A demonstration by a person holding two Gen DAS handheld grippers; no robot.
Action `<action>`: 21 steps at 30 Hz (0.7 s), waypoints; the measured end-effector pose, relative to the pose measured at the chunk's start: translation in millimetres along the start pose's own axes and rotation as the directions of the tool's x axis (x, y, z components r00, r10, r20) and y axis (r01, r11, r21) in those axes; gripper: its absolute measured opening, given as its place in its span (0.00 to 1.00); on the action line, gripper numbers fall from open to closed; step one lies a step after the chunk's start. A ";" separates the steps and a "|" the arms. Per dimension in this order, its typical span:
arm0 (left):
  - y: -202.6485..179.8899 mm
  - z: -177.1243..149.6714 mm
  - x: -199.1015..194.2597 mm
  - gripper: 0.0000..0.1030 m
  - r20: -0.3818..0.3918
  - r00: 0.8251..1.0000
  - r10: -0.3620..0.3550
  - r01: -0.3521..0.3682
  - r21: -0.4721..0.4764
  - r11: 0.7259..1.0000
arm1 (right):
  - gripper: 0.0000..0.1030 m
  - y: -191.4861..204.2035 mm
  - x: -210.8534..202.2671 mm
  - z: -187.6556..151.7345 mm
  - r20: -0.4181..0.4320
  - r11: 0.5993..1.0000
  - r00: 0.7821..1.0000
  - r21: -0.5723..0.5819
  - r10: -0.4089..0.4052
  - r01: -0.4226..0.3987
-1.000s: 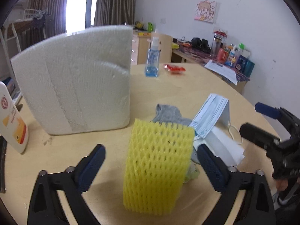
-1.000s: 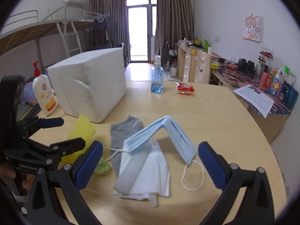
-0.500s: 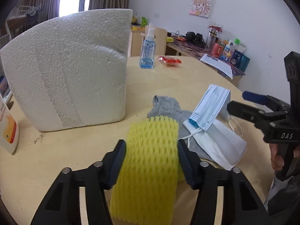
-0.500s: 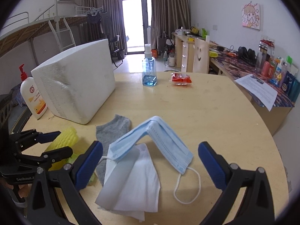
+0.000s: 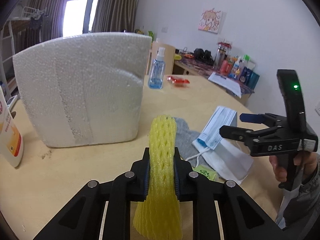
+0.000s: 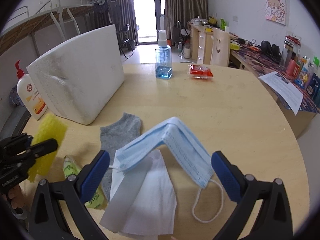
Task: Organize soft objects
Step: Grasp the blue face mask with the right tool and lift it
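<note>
A yellow foam net [image 5: 163,136] stands upright on the round wooden table [image 6: 220,110]. My left gripper [image 5: 161,154] is closing on it, and its pads squeeze the net narrow. The same net [image 6: 50,128] and left gripper [image 6: 43,141] show at the left of the right wrist view. My right gripper [image 6: 160,157] is open, its wide jaws hanging either side of a folded blue face mask [image 6: 176,138] without touching it. Under the mask lie a white tissue [image 6: 148,196] and a grey sock [image 6: 120,132]. A small green packet [image 6: 70,166] lies beside the sock.
A big white foam box [image 6: 80,76] stands at the back left with a lotion pump bottle [image 6: 30,96] beside it. Farther back are a blue spray bottle [image 6: 164,60] and a red packet [image 6: 200,72]. A person's hand [image 5: 280,168] holds the right gripper [image 5: 233,123].
My left jaws have gone from wide open to pressed on the yellow foam net, squeezing it thin. The right gripper has moved in closer over the blue mask.
</note>
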State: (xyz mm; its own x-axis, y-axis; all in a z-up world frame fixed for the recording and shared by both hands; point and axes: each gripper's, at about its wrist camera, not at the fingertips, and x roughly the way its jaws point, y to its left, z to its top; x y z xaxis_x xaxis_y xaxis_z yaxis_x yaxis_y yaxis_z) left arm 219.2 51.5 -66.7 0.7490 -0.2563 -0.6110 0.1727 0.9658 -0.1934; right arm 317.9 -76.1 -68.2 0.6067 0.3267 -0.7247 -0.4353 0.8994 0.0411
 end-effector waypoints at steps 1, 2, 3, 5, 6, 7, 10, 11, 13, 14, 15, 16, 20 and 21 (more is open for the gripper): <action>0.5 -0.3 -0.2 0.20 0.002 1.000 0.000 0.000 -0.001 1.000 | 1.00 0.1 1.1 1.5 -0.003 1.000 1.000 0.001 -0.002 0.002; 1.1 -0.3 -0.3 0.20 0.002 1.000 0.002 -0.002 -0.002 1.000 | 1.00 -0.2 2.7 3.1 -0.009 1.000 1.000 0.003 -0.005 0.005; 1.7 -0.3 0.0 0.20 0.002 1.000 0.007 -0.007 -0.001 1.000 | 1.00 -0.7 5.0 4.9 -0.018 1.000 1.000 0.005 -0.012 0.012; 1.3 0.1 1.8 0.20 0.003 1.000 0.009 -0.009 -0.005 1.000 | 1.00 -1.9 8.7 7.6 -0.025 1.000 1.000 0.006 -0.016 0.016; 1.6 0.3 2.3 0.20 0.001 1.000 0.007 -0.007 -0.007 1.000 | 1.00 -2.5 12.2 8.8 -0.036 1.000 0.999 0.006 -0.013 0.013; 2.3 0.1 2.4 0.20 0.000 1.000 0.005 -0.005 -0.010 1.000 | 0.99 -2.9 15.0 9.5 -0.045 1.000 0.999 0.007 -0.012 0.012; 2.5 -0.6 2.4 0.20 0.000 1.000 0.002 -0.002 -0.013 1.000 | 0.76 -4.4 23.6 9.2 -0.075 1.000 0.997 0.010 -0.017 0.017; 1.8 -0.4 2.2 0.20 0.001 1.000 0.001 -0.001 -0.011 1.000 | 0.72 -5.8 25.2 8.9 -0.083 1.000 0.996 0.013 -0.016 0.017; 1.5 -0.2 1.3 0.20 0.005 1.000 0.000 0.000 -0.011 1.000 | 0.61 -7.7 26.2 7.7 -0.092 1.000 0.996 0.017 -0.014 0.015; 1.3 0.0 1.0 0.20 0.008 1.000 -0.002 0.002 -0.011 1.000 | 0.59 -7.5 25.7 7.4 -0.090 1.000 0.996 0.020 -0.011 0.013; 1.7 -0.4 0.4 0.20 0.008 1.000 -0.002 0.003 -0.011 1.000 | 0.54 -7.8 24.0 6.9 -0.083 1.000 0.997 0.023 -0.002 0.004; 2.0 -0.9 0.0 0.20 0.007 1.000 0.000 0.000 -0.012 1.000 | 0.46 -7.1 22.5 6.5 -0.076 1.000 0.997 0.018 0.004 -0.003; 2.6 -0.5 -1.5 0.20 0.012 1.000 0.000 0.001 -0.015 1.000 | 0.28 -3.6 15.4 5.9 -0.050 0.999 0.998 0.017 0.030 -0.029; 2.4 -0.4 -2.7 0.20 0.017 1.000 -0.002 0.002 -0.013 1.000 | 0.24 -3.6 13.8 6.5 -0.041 0.999 0.999 0.019 0.034 -0.033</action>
State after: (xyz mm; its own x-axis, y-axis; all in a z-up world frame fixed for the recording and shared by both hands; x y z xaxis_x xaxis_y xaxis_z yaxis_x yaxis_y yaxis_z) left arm 217.3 54.5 -65.8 0.7596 -0.2573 -0.5973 0.1660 0.9647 -0.2044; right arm 332.2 -72.9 -73.8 0.5639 0.3446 -0.7506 -0.4424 0.8934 0.0778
